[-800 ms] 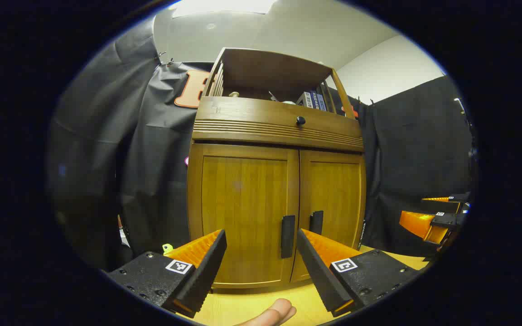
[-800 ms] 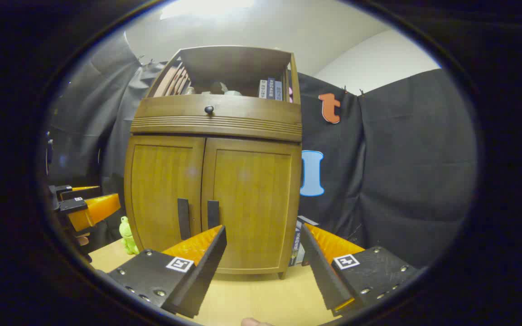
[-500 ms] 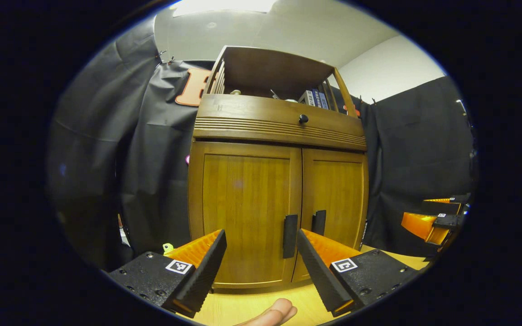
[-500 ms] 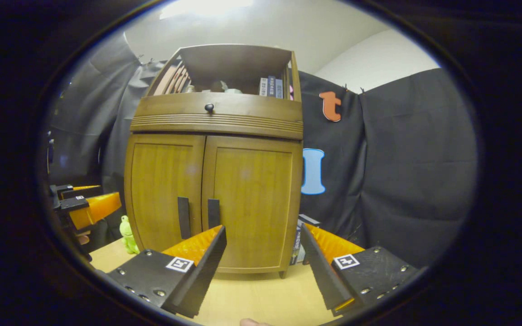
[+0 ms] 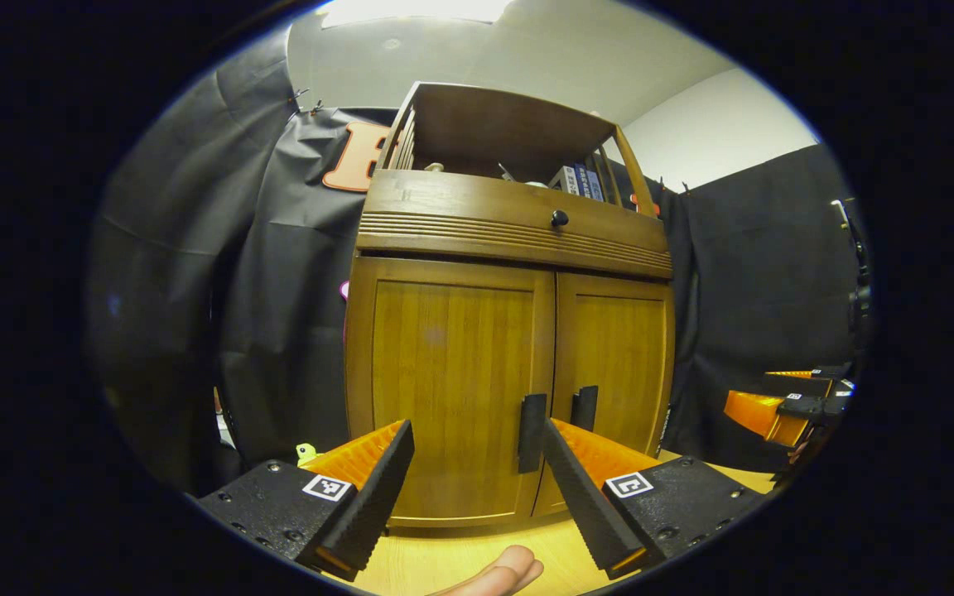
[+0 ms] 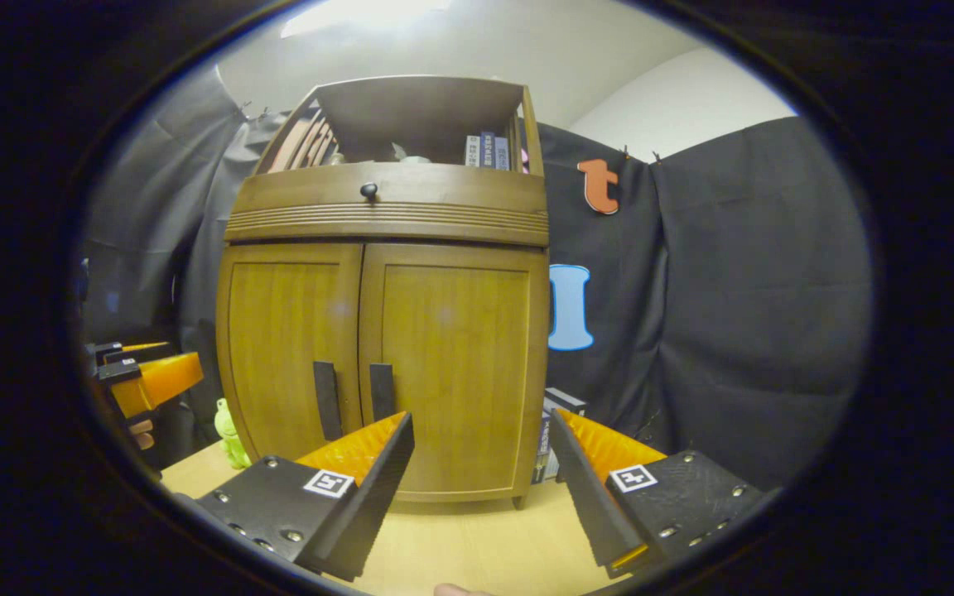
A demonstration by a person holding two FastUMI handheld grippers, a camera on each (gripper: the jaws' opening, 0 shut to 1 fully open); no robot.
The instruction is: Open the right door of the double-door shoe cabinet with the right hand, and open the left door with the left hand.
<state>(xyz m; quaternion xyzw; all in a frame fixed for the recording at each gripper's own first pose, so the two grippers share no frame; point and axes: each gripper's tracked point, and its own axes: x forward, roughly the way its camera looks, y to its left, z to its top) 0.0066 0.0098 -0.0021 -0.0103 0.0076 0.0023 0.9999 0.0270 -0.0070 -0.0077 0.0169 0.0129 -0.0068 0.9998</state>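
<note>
- Cabinet (image 5: 510, 331): glossy grained wood, both doors closed, flat dark handles (image 6: 328, 401) at centre.
- Left gripper (image 5: 477, 463) and right gripper (image 6: 481, 463): spread wide, empty.

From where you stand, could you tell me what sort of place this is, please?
Probably a staged recording booth rather than a lived-in home: black cloth walls hang behind a wooden double-door shoe cabinet that stands on a pale wooden tabletop, with a small green toy frog beside it.
</note>
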